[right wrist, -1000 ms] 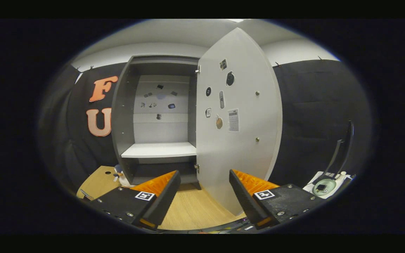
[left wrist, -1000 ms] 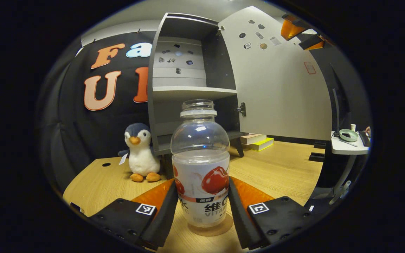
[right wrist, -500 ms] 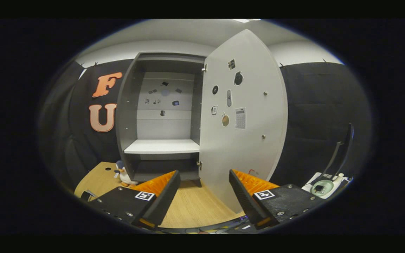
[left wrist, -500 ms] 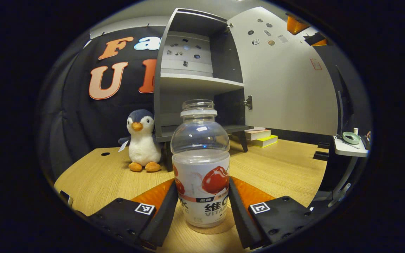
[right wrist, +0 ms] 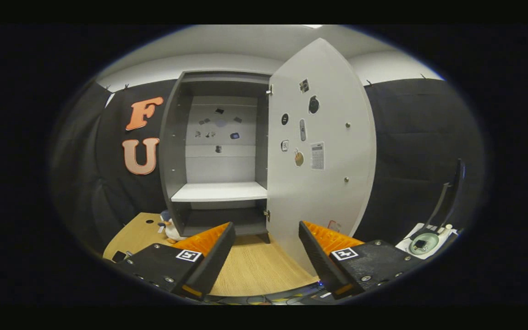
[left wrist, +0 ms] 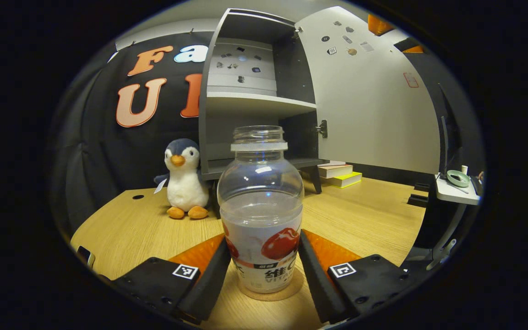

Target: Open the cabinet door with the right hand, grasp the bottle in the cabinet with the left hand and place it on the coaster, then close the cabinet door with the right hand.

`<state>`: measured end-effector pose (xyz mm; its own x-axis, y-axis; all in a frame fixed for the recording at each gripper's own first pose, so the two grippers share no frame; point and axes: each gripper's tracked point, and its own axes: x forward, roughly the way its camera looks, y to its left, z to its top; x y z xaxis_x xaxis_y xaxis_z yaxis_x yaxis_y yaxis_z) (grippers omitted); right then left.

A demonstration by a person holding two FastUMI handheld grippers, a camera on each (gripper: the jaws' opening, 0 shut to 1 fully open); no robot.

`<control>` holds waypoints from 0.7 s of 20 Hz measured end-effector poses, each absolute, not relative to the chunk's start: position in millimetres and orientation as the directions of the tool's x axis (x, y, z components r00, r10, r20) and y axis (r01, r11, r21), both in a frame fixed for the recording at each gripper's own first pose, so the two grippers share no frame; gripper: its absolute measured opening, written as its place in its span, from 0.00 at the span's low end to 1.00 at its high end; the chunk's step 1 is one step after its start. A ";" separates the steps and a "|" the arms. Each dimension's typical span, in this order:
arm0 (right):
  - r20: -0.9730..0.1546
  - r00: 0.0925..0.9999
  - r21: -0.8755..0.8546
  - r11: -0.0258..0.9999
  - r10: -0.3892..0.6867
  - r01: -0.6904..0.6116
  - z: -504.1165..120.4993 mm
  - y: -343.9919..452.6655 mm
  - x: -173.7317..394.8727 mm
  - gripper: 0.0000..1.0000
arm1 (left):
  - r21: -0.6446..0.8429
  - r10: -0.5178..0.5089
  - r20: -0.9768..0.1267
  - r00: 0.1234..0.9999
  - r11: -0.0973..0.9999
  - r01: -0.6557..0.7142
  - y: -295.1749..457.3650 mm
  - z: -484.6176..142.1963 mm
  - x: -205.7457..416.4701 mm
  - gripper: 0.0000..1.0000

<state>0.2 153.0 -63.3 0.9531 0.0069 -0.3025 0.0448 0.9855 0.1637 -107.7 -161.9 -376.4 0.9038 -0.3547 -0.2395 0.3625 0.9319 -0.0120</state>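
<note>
A clear, capless bottle [left wrist: 260,197] with a cherry label stands upright on a round cork coaster [left wrist: 291,289] on the wooden table. My left gripper [left wrist: 264,238] is shut on it, a finger against each side of the label. Behind it the grey cabinet [left wrist: 255,98] is open, its door [left wrist: 374,105] swung far to the right. In the right gripper view the cabinet [right wrist: 218,192] and its door [right wrist: 323,183] stand straight ahead. My right gripper [right wrist: 266,231] hangs open in front of the door's lower edge, apart from it, with nothing between its fingers.
A plush penguin [left wrist: 184,178] sits left of the cabinet's foot. Stacked books [left wrist: 339,174] lie under the open door. A small side table [left wrist: 456,192] with a green bowl stands at the right. The wooden tabletop [left wrist: 374,215] stretches right of the bottle.
The left gripper has come down with the bottle, whose base now rests on the coaster; the bottle sits slightly higher between the fingers. The right gripper view has shifted a little leftward.
</note>
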 end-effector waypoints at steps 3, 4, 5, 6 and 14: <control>-0.305 0.952 0.188 0.982 0.024 0.035 -66.2 153.2 1.3 0.88 | 0.003 -0.333 -0.253 0.908 0.939 0.345 -159.0 -378.8 -109.2 0.95; -0.310 0.950 0.195 0.980 0.028 0.035 -67.7 151.5 0.5 0.88 | 0.001 -0.322 -0.261 0.910 0.943 0.334 -156.3 -381.4 -108.2 0.96; -0.314 0.949 0.201 0.979 0.032 0.034 -69.0 149.8 -0.2 0.88 | 0.000 -0.310 -0.269 0.912 0.947 0.322 -152.8 -382.0 -108.4 0.96; -0.315 0.949 0.204 0.979 0.034 0.033 -68.7 148.0 -0.7 0.88 | -0.004 -0.298 -0.274 0.915 0.951 0.308 -148.8 -380.8 -107.4 0.96; -0.289 0.957 0.240 0.970 0.035 0.037 -63.2 128.4 -0.9 0.88 | -0.013 -0.212 -0.243 0.947 0.976 0.215 -119.9 -352.7 -91.7 0.98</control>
